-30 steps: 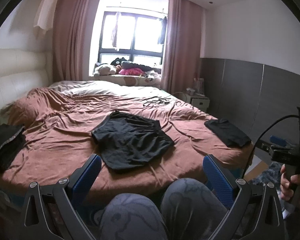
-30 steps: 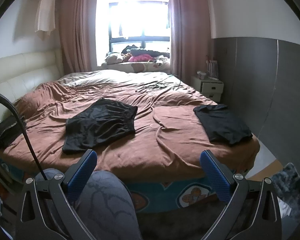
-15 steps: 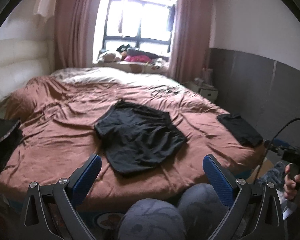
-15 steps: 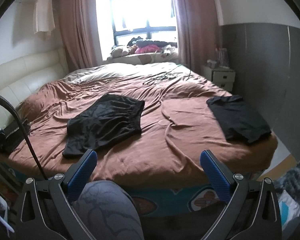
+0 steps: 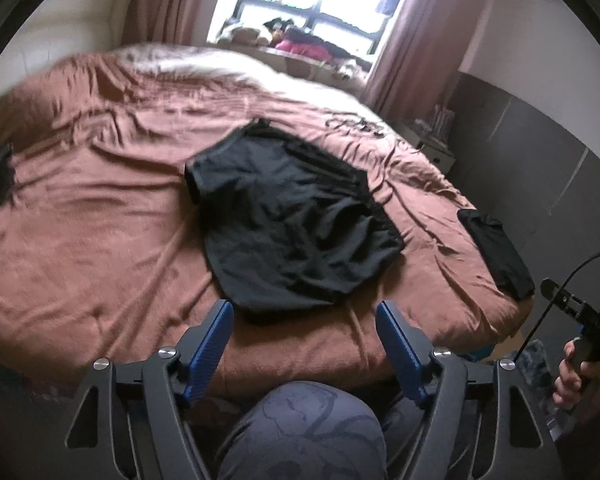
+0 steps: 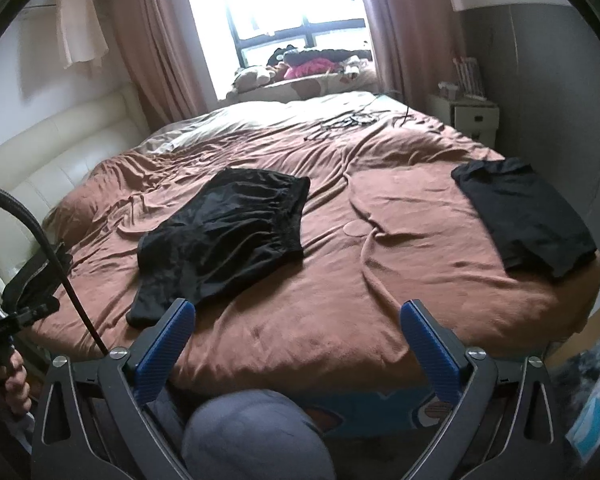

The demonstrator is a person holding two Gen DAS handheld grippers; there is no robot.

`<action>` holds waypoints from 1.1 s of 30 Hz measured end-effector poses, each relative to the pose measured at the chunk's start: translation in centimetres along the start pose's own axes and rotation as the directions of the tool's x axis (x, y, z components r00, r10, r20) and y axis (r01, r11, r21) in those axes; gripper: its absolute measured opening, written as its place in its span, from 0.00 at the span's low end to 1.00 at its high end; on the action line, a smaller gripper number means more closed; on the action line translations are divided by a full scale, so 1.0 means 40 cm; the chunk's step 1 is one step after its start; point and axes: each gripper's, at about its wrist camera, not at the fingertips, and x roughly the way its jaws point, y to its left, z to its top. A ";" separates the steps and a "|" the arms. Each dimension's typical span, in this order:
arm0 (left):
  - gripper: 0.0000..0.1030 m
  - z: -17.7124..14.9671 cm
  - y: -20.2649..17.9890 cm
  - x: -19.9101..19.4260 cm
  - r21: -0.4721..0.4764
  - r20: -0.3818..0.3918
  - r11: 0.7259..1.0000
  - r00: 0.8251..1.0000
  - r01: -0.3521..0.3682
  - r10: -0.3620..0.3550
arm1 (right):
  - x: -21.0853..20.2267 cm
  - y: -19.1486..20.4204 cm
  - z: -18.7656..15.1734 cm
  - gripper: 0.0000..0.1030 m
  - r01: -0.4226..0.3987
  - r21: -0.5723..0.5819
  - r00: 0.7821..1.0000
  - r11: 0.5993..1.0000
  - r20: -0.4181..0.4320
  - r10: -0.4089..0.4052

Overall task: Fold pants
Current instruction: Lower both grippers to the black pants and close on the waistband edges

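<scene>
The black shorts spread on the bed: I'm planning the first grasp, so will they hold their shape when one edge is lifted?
Probably not. The black shorts lie wrinkled and limp on the brown bedspread, so they will likely droop. Their thin fabric looks light. The gathered waistband may bunch.

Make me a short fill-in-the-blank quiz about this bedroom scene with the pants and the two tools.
1. The black pants lie spread on a bed cover coloured ____.
2. The left tool holds ____.
3. The right tool has its jaws ____.
4. The folded black garment lies near the bed's ____ edge.

Missing: brown; nothing; open; right
</scene>
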 end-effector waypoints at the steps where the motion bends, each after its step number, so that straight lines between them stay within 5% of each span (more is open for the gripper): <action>1: 0.72 0.003 0.012 0.019 -0.018 -0.018 1.000 1.000 0.006 -0.006 | 0.012 -0.002 0.004 0.93 -0.006 0.008 1.000 1.000 -0.007 0.006; 10: 0.61 -0.003 0.094 0.162 -0.142 -0.157 0.989 0.986 0.026 -0.049 | 0.132 -0.029 0.053 0.74 -0.066 0.054 0.994 0.996 -0.078 0.071; 22: 0.60 -0.022 0.164 0.288 -0.265 -0.245 0.963 0.962 0.055 -0.122 | 0.283 -0.015 0.079 0.73 -0.109 0.084 0.976 0.991 -0.180 0.122; 33: 0.60 -0.009 0.208 0.356 -0.386 -0.247 0.915 0.944 0.113 -0.220 | 0.406 -0.018 0.092 0.73 -0.158 0.143 0.949 0.977 -0.253 0.191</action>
